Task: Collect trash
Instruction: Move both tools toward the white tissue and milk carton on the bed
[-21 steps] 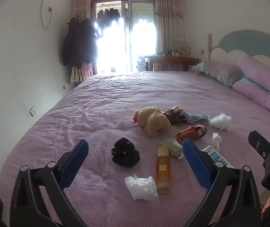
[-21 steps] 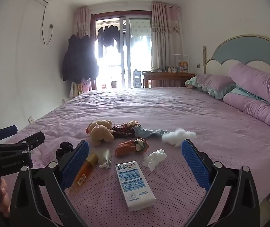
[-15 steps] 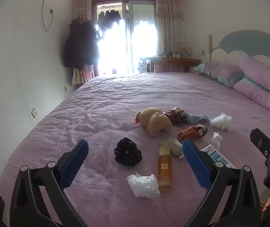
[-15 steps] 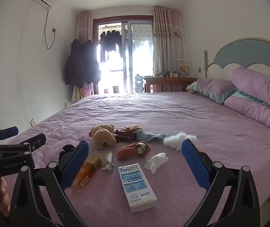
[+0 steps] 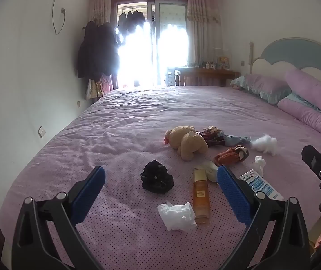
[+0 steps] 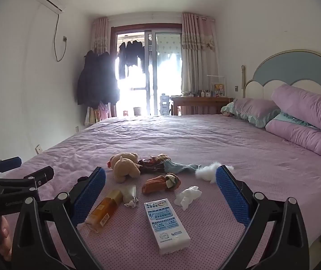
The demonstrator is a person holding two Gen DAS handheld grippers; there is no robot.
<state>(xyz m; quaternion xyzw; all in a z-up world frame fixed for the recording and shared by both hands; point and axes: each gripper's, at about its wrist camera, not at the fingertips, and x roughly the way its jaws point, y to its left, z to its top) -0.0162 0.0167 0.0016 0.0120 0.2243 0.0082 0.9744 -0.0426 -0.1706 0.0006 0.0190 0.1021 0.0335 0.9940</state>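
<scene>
Litter lies on the near part of a pink bed (image 5: 138,117) (image 6: 205,139). A crumpled white tissue (image 5: 176,215) rests beside an amber bottle (image 5: 201,196) (image 6: 104,210). A white and blue carton (image 6: 166,221) (image 5: 261,183), a second tissue (image 6: 188,196) (image 5: 259,163), a small clear bag (image 6: 130,193) and a white fluff ball (image 5: 264,144) (image 6: 207,171) lie nearby. My left gripper (image 5: 160,177) hangs open above the tissue and bottle. My right gripper (image 6: 160,180) is open over the carton. Neither holds anything.
A tan teddy bear (image 5: 186,140) (image 6: 124,165), a black scrunchie (image 5: 157,177), an orange knit toy (image 5: 231,155) (image 6: 161,183) and socks (image 6: 180,167) lie among the litter. Pillows (image 6: 304,121) and a headboard stand at right, coats (image 5: 97,51) hang at left.
Both views have tilted slightly upward, so the objects sit lower in frame. Nothing on the bed has moved and both grippers have stayed open.
</scene>
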